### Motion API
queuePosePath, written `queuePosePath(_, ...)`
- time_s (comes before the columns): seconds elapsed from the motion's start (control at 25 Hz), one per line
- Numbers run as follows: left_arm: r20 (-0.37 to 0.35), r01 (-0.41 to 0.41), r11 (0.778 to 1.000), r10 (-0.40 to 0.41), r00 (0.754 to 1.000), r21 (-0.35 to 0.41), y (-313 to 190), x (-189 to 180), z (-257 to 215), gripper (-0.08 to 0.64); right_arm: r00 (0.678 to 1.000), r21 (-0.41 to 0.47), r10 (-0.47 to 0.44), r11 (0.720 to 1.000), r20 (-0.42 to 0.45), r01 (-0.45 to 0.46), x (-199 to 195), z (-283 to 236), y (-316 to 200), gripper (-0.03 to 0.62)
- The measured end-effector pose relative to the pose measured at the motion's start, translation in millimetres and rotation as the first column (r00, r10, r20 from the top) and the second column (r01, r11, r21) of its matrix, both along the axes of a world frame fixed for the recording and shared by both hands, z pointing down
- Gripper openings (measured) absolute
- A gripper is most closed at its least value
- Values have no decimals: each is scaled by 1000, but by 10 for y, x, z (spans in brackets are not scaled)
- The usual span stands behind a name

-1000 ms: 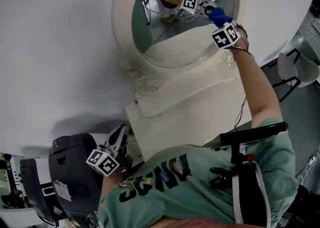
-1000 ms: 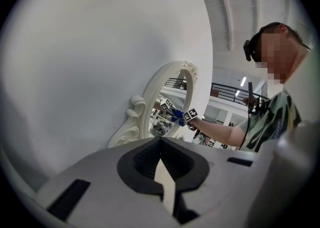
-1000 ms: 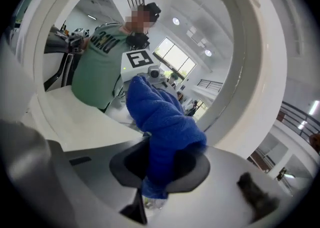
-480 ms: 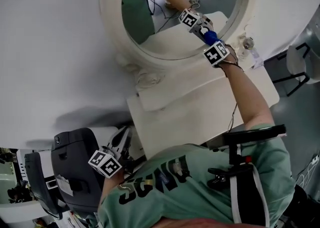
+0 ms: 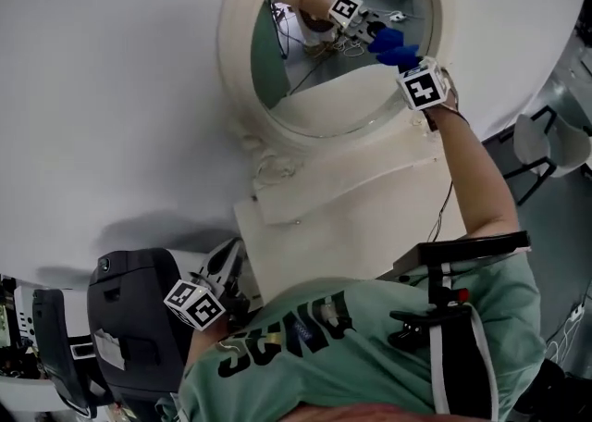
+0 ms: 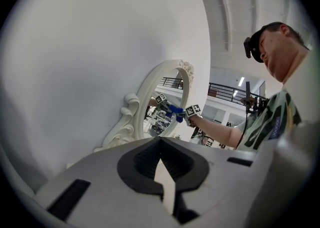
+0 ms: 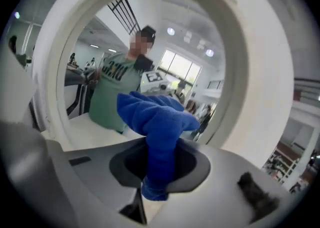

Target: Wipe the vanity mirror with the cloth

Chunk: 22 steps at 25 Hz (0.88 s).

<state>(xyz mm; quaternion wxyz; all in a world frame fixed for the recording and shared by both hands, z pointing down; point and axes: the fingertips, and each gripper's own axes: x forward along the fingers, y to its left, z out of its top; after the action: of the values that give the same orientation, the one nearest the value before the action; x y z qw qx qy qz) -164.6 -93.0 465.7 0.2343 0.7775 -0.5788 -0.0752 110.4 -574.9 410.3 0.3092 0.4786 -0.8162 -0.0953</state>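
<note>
A round vanity mirror [image 5: 347, 50] in an ornate cream frame [image 5: 242, 105] stands against the white wall; it also shows in the left gripper view [image 6: 165, 107] and fills the right gripper view [image 7: 165, 62]. My right gripper [image 5: 405, 61] is shut on a bunched blue cloth [image 5: 396, 48] [image 7: 155, 122], which is pressed against the glass near the mirror's right side. The mirror reflects the cloth, the gripper and the person. My left gripper [image 5: 222, 267] hangs low by the person's left side, far from the mirror, jaws closed on nothing [image 6: 167, 194].
The mirror stands on a cream vanity top [image 5: 351, 207] that juts out from the wall. A black office chair [image 5: 125, 318] sits at the lower left, beside the left gripper. A white chair [image 5: 546, 138] stands at the right edge.
The right gripper with the cloth moved up and to the right across the glass, from the mirror's lower rim towards its right side. The left gripper stayed put.
</note>
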Motion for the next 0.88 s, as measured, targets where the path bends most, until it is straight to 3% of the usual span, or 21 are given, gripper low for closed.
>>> queuePosePath(0.16, -6, 14, 998, -13, 1000, 54, -3, -52, -101, 0, 997, 310, -31, 951, 72, 7, -20, -1574, -66, 77)
queuePosePath(0.28, -16, 27, 997, -25, 1000, 73, 60, -87, -148, 0, 994, 365, -25, 931, 105, -15, -73, -2143, -123, 77)
queuePosePath(0.52, -22, 50, 995, -48, 999, 88, 160, -144, -162, 0, 965, 270, -2, 960, 264, -72, -118, -2341, -183, 77)
queuePosePath(0.68, -22, 54, 995, -53, 998, 87, 178, -165, -168, 0, 899, 113, 35, 989, 437, -94, -40, -2265, -241, 77)
queuePosePath(0.88, -32, 46, 997, -44, 999, 63, 182, -134, -80, 0, 826, -26, 140, 988, 546, -150, 214, -1831, -410, 75)
